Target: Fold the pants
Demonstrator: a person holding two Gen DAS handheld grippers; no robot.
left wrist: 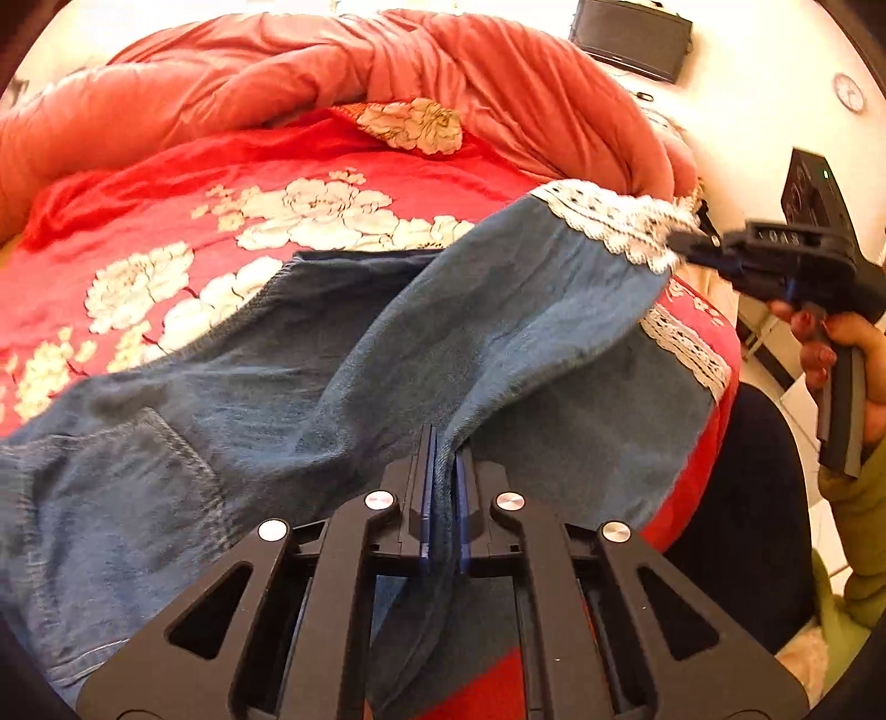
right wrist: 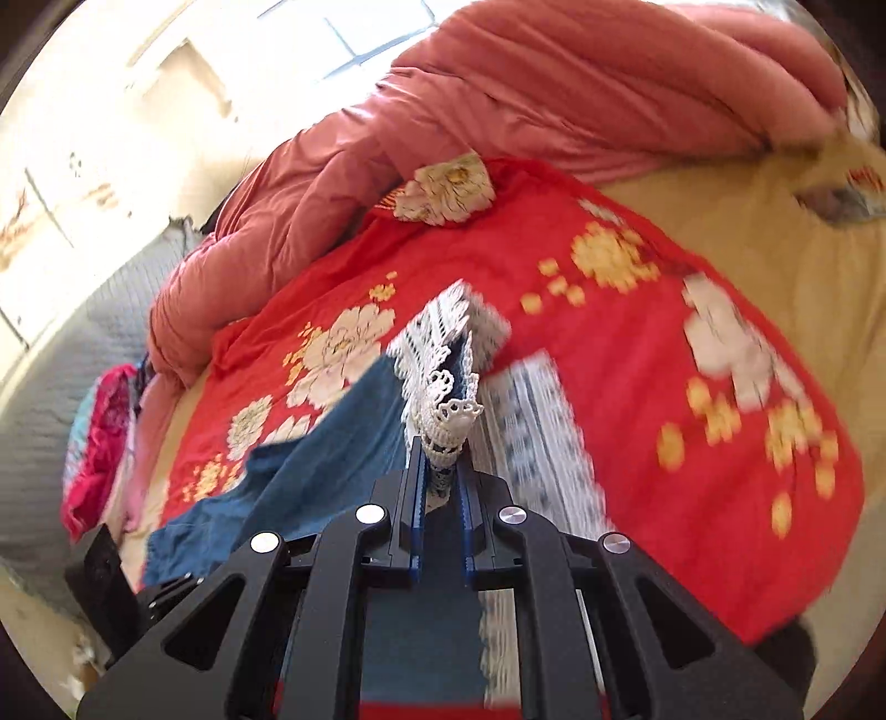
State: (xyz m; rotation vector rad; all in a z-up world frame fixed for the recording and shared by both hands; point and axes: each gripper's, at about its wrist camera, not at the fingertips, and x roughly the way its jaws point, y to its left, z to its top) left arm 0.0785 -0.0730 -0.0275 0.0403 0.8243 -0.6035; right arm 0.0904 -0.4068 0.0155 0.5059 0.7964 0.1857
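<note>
Blue denim pants (left wrist: 232, 387) with white lace cuffs lie across a red flowered bedspread (left wrist: 166, 221). My left gripper (left wrist: 444, 443) is shut on a fold of denim near the middle of a leg. The right gripper (left wrist: 678, 241), seen from the left wrist, holds the lace cuff (left wrist: 614, 219) lifted above the bed. In the right wrist view that gripper (right wrist: 440, 448) is shut on the lace hem (right wrist: 443, 387), and blue cloth (right wrist: 310, 471) hangs from it to the left. The other leg's lace cuff (left wrist: 686, 349) lies flat on the bedspread.
A bunched salmon quilt (left wrist: 332, 61) fills the back of the bed. A hand (left wrist: 830, 354) holds the right gripper's handle at the bed's right edge. A grey quilted cover (right wrist: 83, 343) and pink clothes (right wrist: 105, 437) lie at the left. A dark device (left wrist: 631, 36) sits beyond the bed.
</note>
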